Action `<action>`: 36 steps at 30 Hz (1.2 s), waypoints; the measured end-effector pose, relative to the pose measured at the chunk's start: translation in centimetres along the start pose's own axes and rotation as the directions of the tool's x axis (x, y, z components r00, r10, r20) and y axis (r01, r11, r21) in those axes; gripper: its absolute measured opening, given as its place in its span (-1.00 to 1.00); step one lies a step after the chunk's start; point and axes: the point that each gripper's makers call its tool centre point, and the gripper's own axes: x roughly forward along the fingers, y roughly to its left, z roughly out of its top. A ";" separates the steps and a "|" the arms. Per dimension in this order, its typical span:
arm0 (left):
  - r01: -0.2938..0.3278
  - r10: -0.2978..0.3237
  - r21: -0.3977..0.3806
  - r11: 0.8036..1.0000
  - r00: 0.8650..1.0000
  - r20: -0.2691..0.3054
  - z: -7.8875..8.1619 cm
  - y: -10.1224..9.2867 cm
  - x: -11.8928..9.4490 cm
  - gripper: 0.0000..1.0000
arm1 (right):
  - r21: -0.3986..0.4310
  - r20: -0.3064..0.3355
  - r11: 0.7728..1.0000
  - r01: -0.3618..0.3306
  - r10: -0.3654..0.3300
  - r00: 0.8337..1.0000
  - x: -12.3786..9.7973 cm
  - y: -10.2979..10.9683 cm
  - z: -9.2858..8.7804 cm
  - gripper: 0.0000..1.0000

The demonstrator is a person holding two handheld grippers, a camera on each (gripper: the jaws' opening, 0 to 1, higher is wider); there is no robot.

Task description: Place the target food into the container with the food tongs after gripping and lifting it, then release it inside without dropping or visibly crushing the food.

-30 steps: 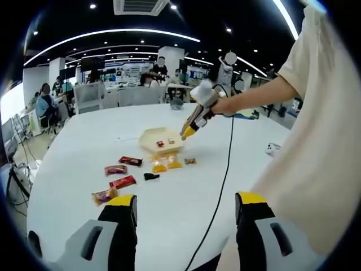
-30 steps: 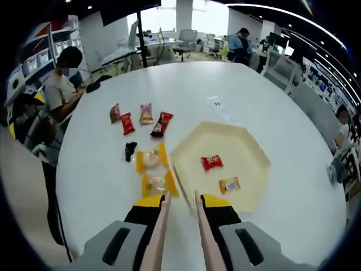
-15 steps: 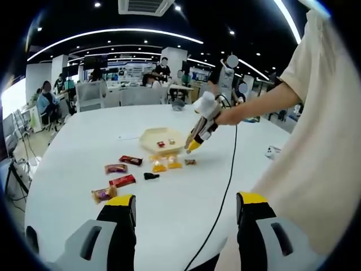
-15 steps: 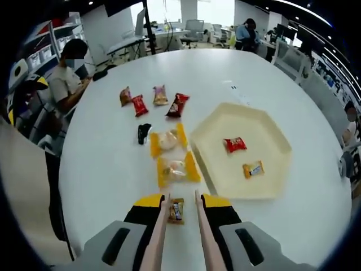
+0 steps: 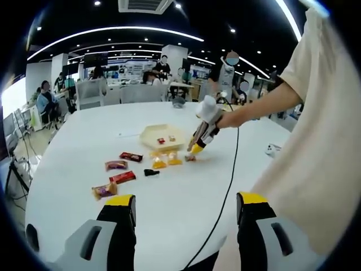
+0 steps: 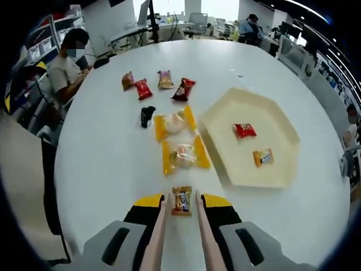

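Observation:
A small brown-and-gold snack packet (image 6: 181,201) lies on the white table between the two pale arms of the food tongs (image 6: 160,226). My right gripper (image 6: 181,197) is shut on the tongs, whose tips stand apart on either side of the packet. The cream hexagonal tray (image 6: 225,127) sits to the upper right, holding a red packet (image 6: 244,130) and an orange one (image 6: 263,157). The left gripper view shows my right gripper (image 5: 204,125) angled down at the packet (image 5: 189,158), beside the tray (image 5: 148,133). My left gripper (image 5: 186,202) hangs open over the table's near edge.
Two yellow packets (image 6: 184,156) (image 6: 176,122), a black item (image 6: 146,116) and several red and brown packets (image 6: 144,88) lie left of the tray. A black cable (image 5: 225,186) crosses the table. A person's sleeve (image 5: 316,141) is at the right. A seated person (image 6: 70,68) is at the table's far side.
My right gripper has drawn back from the tray's edge and come down over the small brown packet, which now lies between the tong tips. The left gripper has stayed put.

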 end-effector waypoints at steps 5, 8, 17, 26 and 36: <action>-0.001 0.001 -0.001 1.000 1.000 -0.004 0.0 0.0 0.1 0.45 | 0.002 -0.009 1.000 -0.002 0.002 1.000 0.2 0.1 -0.4 -0.50; 0.001 -0.001 -0.002 1.000 1.000 -0.007 0.0 0.0 0.2 0.45 | 0.001 -0.013 1.000 -0.007 0.007 1.000 0.6 0.1 -0.7 -0.50; 0.003 -0.003 -0.001 1.000 1.000 -0.014 0.0 0.0 0.5 0.44 | 0.004 -0.023 1.000 -0.016 0.016 1.000 1.4 -0.4 -1.2 -0.49; 0.003 -0.003 0.000 1.000 1.000 -0.018 0.0 -0.1 0.5 0.44 | -0.023 -0.032 1.000 -0.011 0.010 0.999 1.6 -0.6 -1.6 -0.51; 0.008 -0.008 0.005 1.000 1.000 -0.022 0.0 -0.1 0.6 0.43 | -0.020 -0.035 1.000 -0.018 0.017 0.999 1.9 -0.6 -1.5 -0.51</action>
